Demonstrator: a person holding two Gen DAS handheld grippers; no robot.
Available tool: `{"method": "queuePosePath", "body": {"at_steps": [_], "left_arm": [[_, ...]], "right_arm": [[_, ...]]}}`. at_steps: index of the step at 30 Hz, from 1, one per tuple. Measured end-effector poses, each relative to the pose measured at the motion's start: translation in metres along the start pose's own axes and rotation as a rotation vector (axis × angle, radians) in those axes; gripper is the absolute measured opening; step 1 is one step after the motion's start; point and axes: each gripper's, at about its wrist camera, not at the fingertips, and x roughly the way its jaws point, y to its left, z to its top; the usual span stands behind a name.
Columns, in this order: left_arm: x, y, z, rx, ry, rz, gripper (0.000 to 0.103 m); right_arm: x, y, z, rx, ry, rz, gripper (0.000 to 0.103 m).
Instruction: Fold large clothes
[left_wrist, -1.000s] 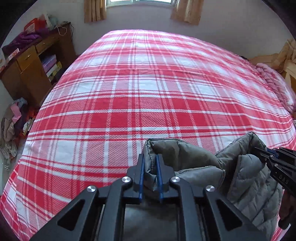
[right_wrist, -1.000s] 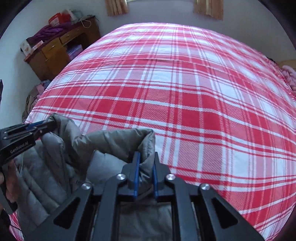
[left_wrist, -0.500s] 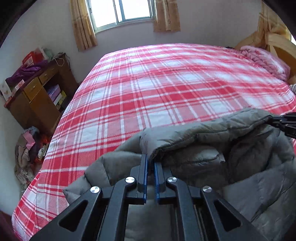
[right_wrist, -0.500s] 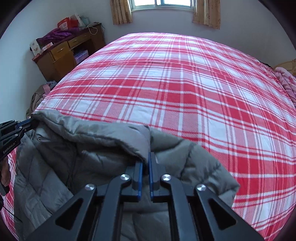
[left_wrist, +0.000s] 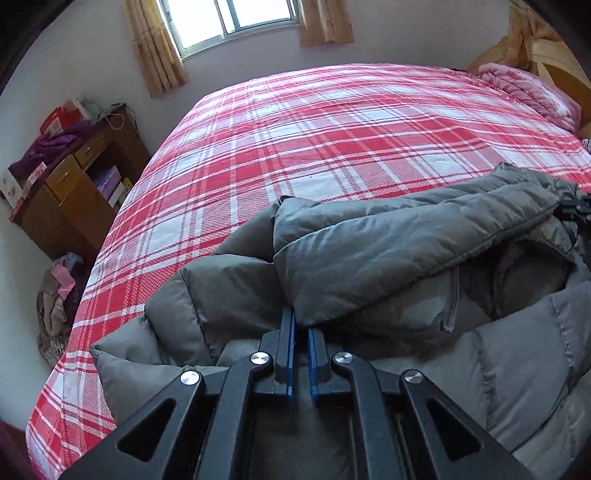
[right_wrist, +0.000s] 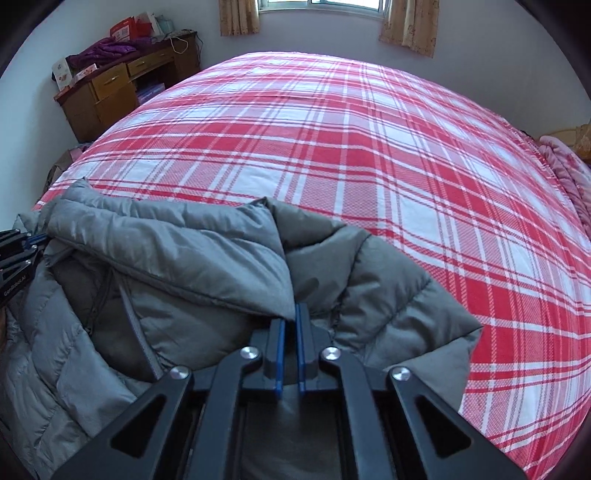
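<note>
- Jacket (left_wrist: 388, 258): grey, padded, lying bunched at the near edge of the bed (left_wrist: 332, 140), which has a red and white plaid cover.
- Left gripper (left_wrist: 301, 328): blue pads clamped on a fold of the jacket's upper edge.
- Right gripper (right_wrist: 290, 317): pinching the same edge farther along.
- The edge stretches between the two grippers.
- Wooden desk (right_wrist: 110, 92) stands by the wall, left of the bed.
</note>
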Motion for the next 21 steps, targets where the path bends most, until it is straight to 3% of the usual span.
{"method": "queuePosePath", "body": {"at_steps": [4,10,14,16,18,19,21], "left_arm": [[-0.001,-0.002,-0.001,0.016,0.003,-0.004,0.005],[-0.028,0.002,0.009,-0.001,-0.009,0.067,0.006],[-0.065,0.002,0.010,0.057,-0.088,0.103,0.007],[-0.074,0.006,0.013,0.053,-0.114,0.126,0.021],[-0.079,0.016,0.020,-0.002,-0.151,0.164,0.088],[-0.083,0.024,0.025,-0.054,-0.189,0.187,0.098],[-0.083,0.040,0.038,-0.156,-0.242,0.193,0.100]], "right_arm": [[0.000,-0.001,0.000,-0.004,0.001,-0.023,0.006],[-0.004,0.005,-0.003,-0.043,-0.003,-0.040,0.008],[-0.015,0.001,-0.002,-0.056,-0.011,-0.039,0.048],[-0.023,-0.004,-0.001,-0.049,-0.023,-0.024,0.056],[-0.028,-0.008,0.000,-0.040,-0.038,-0.030,0.056],[-0.032,-0.011,0.001,-0.032,-0.049,-0.032,0.056],[-0.040,-0.017,0.004,0.003,-0.079,-0.031,0.056]]}}
